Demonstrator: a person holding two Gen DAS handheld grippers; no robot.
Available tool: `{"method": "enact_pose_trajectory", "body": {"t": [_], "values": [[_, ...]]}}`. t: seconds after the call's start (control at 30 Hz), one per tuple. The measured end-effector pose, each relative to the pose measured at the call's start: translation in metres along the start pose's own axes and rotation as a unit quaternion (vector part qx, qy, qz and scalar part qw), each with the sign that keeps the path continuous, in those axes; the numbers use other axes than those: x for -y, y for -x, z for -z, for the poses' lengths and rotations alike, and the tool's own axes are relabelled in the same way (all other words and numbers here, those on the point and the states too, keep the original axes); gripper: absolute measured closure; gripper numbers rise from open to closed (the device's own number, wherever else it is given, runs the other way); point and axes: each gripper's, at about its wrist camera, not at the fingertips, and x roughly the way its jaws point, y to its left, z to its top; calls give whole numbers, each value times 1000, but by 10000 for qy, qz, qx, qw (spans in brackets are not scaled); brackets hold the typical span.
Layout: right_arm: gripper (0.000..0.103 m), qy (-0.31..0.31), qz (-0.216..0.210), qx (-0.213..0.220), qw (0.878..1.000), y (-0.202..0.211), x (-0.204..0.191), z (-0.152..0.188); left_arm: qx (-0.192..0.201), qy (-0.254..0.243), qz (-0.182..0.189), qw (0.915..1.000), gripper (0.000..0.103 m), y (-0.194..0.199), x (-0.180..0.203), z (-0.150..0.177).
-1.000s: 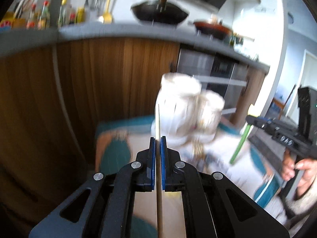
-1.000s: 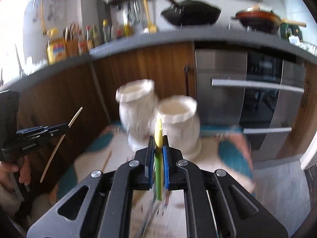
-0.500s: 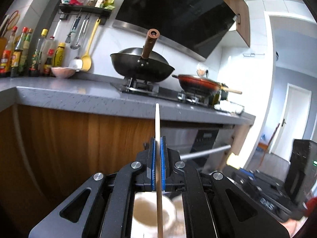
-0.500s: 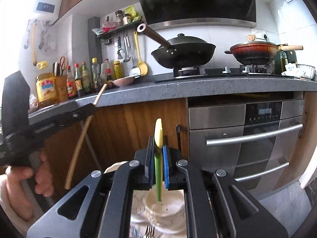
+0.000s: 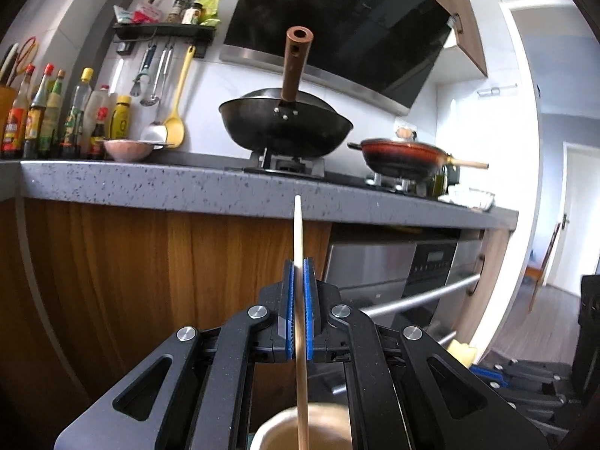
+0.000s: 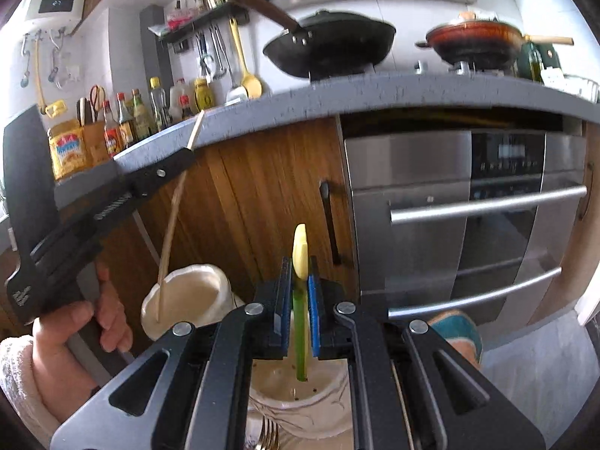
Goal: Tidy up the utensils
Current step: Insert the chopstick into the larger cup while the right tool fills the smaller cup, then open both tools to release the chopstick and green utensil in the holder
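- Here, the left gripper clamps its blue-padded jaws on a slim pale wooden chopstick, held upright, its lower end dropping into the mouth of a cream ceramic utensil holder directly below.
- In the right wrist view, that same chopstick slants down from the left gripper, its tip inside the rim of the cream holder; the person's left hand grips the tool's handle.
- The right gripper is closed on a green-stemmed utensil with a pale yellow tip, the stem reaching down into a second white ceramic holder with small drain holes, just beside the first.
- A metal fork shows at the bottom edge, in front of the second holder; what it rests on cannot be told.
- Behind the holders stand a wooden cabinet front and a stainless steel oven with bar handles.
- Above runs a grey speckled countertop, carrying a black wok with a brown handle and a red-brown pan on the hob.
- Farthest left, sauce bottles line the counter, near a hanging yellow ladle.
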Motion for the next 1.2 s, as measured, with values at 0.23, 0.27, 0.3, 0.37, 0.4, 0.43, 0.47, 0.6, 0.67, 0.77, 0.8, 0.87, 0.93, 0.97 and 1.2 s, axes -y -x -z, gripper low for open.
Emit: {"method": "enact_pose_trajectory", "body": {"t": [0.23, 0.27, 0.3, 0.37, 0.4, 0.43, 0.47, 0.6, 0.67, 0.77, 0.8, 0.87, 0.93, 0.97, 1.2], "values": [[95, -194, 72, -231, 9995, -8, 3, 21, -201, -213, 161, 9994, 98, 23, 2, 22], [95, -214, 93, -255, 9994, -9, 3, 23, -249, -224, 169, 9993, 98, 25, 2, 25], [95, -230, 117, -264, 9993, -9, 3, 24, -287, -228, 171, 9992, 98, 27, 1, 27], [95, -273, 132, -301, 9991, -9, 4, 27, -375, -240, 177, 9989, 98, 30, -1, 34], [95, -278, 132, -316, 9990, -10, 3, 27, -442, -263, 168, 9985, 98, 30, -1, 36], [95, -268, 140, -309, 9991, -9, 3, 29, -511, -288, 161, 9982, 98, 31, -2, 39], [95, -257, 166, -295, 9991, -9, 4, 29, -558, -296, 152, 9979, 98, 31, -2, 40], [95, -330, 211, -327, 9987, -9, 6, 27, -770, -304, 84, 9965, 98, 30, -3, 46], [95, -334, 230, -349, 9986, -10, 7, 26, -789, -320, 44, 9964, 98, 31, -3, 47], [95, -298, 286, -377, 9984, -10, 6, 26, -857, -374, -32, 9956, 97, 30, -4, 48], [95, -292, 303, -390, 9984, -11, 6, 25, -893, -377, -67, 9953, 96, 29, -5, 48], [95, -300, 333, -425, 9981, -11, 6, 25, -961, -377, -125, 9946, 89, 28, -7, 50], [92, -303, 392, -443, 9978, -11, 5, 23, -963, -340, -164, 9946, 78, 31, -9, 49], [86, -316, 446, -465, 9974, -11, 6, 22, -960, -327, -173, 9947, 77, 32, -10, 47], [30, -545, 478, -259, 9970, 11, 9, 15, -902, -214, -303, 9952, 48, 54, -18, 35]]}}
